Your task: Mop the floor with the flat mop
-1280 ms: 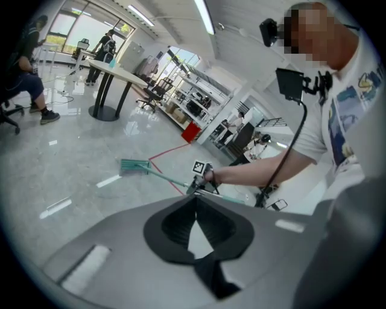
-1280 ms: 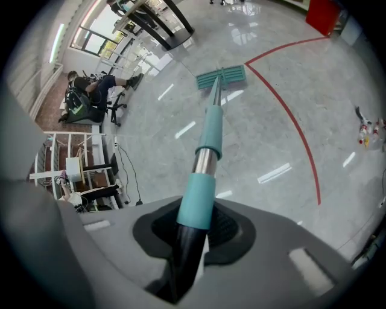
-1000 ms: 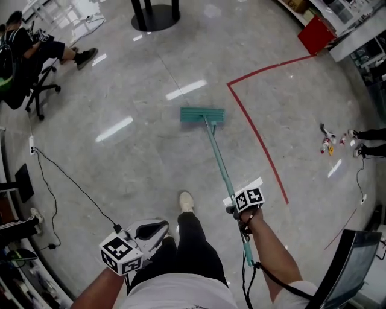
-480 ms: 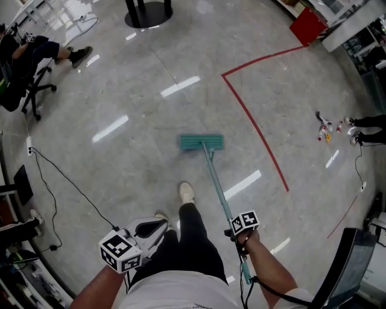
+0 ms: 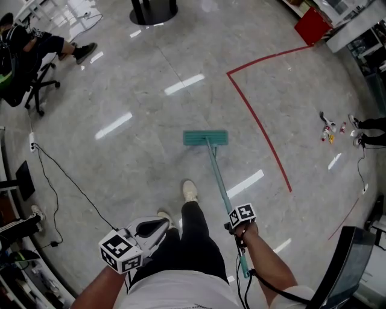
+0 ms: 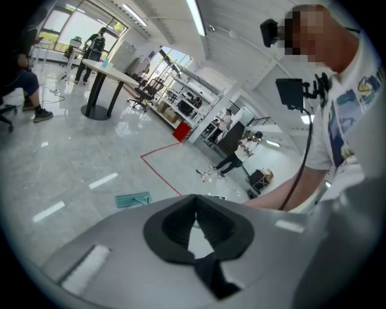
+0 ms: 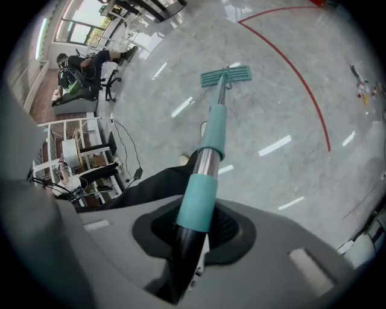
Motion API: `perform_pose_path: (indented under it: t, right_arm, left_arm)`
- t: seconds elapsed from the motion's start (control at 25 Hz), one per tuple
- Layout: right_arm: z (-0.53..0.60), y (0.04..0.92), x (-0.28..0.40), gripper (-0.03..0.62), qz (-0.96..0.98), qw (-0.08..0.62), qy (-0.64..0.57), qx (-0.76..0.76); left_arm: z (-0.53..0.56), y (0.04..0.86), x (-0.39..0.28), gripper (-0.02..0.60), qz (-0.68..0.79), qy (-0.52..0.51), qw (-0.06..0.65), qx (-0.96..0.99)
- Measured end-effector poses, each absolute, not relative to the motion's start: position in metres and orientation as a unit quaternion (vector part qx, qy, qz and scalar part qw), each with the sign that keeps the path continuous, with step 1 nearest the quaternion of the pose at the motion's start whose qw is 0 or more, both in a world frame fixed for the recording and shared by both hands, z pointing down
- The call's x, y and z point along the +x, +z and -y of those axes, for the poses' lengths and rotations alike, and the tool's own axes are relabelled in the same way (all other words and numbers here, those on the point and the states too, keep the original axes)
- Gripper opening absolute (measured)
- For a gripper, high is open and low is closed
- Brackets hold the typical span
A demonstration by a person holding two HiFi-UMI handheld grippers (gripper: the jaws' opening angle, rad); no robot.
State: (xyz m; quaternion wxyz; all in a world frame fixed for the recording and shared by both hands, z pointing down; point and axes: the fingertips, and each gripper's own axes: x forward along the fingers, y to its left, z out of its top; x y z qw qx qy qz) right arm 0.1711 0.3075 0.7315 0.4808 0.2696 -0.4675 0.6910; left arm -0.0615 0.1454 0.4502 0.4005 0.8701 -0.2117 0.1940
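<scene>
The flat mop's teal head (image 5: 205,137) lies flat on the grey floor ahead of my feet; it also shows as the mop head (image 7: 226,76) far along the right gripper view and as the mop head (image 6: 132,200) in the left gripper view. Its teal and metal handle (image 5: 220,181) slants back to my right gripper (image 5: 235,226). That right gripper (image 7: 199,224) is shut on the handle (image 7: 211,133); its jaws have just been opening a little, with the handle still between the pads. My left gripper (image 5: 163,225) hangs by my left thigh. The left gripper (image 6: 194,202) is shut with nothing in it.
A red tape line (image 5: 259,130) bends across the floor right of the mop. My shoe (image 5: 190,191) is just behind the mop head. A cable (image 5: 66,178) trails at left, a seated person (image 5: 27,48) upper left, small bottles (image 5: 329,130) right, a table base (image 5: 154,11) beyond.
The mop head has been drawn back across the floor toward my feet, and my right gripper has come closer to my body with the handle. The left gripper has hardly moved.
</scene>
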Motion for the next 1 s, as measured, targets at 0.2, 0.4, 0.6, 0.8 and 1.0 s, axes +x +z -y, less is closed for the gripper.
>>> perform_pose_path:
  t: [0.2, 0.4, 0.6, 0.8, 1.0]
  right_arm:
    - [-0.28, 0.736, 0.179, 0.077, 0.471, 0.491, 0.681, 0.271]
    - [-0.247, 0.736, 0.185, 0.077, 0.474, 0.498, 0.674, 0.269]
    - [-0.215, 0.738, 0.188, 0.078, 0.482, 0.503, 0.667, 0.265]
    - [-0.176, 0.741, 0.191, 0.078, 0.488, 0.503, 0.663, 0.263]
    - [-0.133, 0.748, 0.194, 0.078, 0.495, 0.497, 0.661, 0.266]
  left_arm:
    - [-0.136, 0.448, -0.059, 0.003, 0.22, 0.187, 0.402, 0.869]
    - [-0.124, 0.446, -0.051, 0.003, 0.225, 0.183, 0.406, 0.867]
    - [-0.112, 0.444, -0.044, 0.003, 0.23, 0.181, 0.406, 0.866]
    - [-0.101, 0.446, -0.04, 0.003, 0.239, 0.181, 0.41, 0.861]
    - [-0.09, 0.444, -0.034, 0.003, 0.251, 0.182, 0.407, 0.859]
